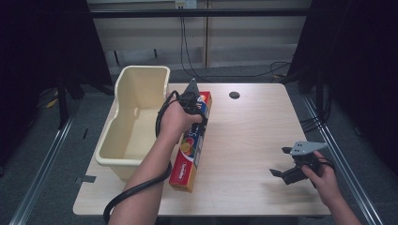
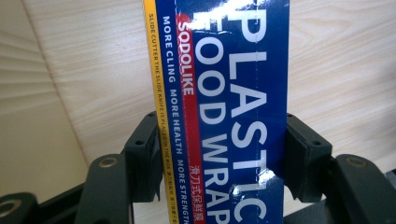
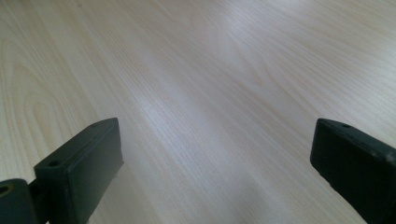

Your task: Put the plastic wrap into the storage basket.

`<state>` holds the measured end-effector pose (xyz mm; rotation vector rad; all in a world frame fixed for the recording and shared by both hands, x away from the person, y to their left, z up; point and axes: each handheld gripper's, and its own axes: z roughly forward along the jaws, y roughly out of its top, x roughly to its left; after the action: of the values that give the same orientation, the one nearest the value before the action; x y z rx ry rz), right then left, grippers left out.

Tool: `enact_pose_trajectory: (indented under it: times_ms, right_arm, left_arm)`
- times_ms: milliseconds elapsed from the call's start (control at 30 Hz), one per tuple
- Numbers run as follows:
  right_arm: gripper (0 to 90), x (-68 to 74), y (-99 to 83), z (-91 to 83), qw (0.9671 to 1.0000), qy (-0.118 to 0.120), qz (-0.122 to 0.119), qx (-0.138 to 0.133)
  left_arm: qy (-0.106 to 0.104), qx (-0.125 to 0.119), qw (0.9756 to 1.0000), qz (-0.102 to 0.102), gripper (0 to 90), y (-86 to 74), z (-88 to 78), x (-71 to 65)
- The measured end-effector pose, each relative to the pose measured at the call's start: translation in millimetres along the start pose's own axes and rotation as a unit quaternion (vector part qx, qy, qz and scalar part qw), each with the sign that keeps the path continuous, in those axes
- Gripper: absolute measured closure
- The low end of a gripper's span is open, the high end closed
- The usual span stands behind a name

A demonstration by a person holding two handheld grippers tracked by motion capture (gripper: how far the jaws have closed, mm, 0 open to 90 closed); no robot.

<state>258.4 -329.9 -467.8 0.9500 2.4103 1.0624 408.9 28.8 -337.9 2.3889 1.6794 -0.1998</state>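
A long box of plastic food wrap, red and blue with white lettering, lies flat on the pale wood bench, a little left of the middle, one end reaching toward the near edge and the other toward the far edge. The left tongs are closed across the box's far end, one black jaw pressed to each long side; in the left gripper view the box sits between the jaws. Just beside the box, at the bench's left edge, stands a cream plastic tub, which overhangs the far left corner. The right tongs hover near the bench's near right corner, jaws spread wide with nothing between them; the right gripper view shows bare wood grain. A small dark round hole lies near the far edge.
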Motion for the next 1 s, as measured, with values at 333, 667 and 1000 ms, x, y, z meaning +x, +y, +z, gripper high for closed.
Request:
enact_pose_trajectory:
  times_ms: [333,667,1000]
  right_arm:
    - [2.0,-0.1,-0.3,0.1,1.0,-0.002,0.001,0.001]
    - [2.0,-1.1,-1.1,-1.0,1.0,-0.001,0.001,0.0]
    - [2.0,-0.3,-0.6,-0.3,1.0,0.001,-0.002,0.002]
  left_arm:
    - [-0.008,0.002,1.0,0.002,40.3,1.3,-26.4,5.1]
    - [-0.009,0.008,0.9999,0.003,40.3,2.9,-50.0,5.6]
    - [-0.013,0.008,0.9999,-0.002,40.4,2.9,-69.2,6.8]
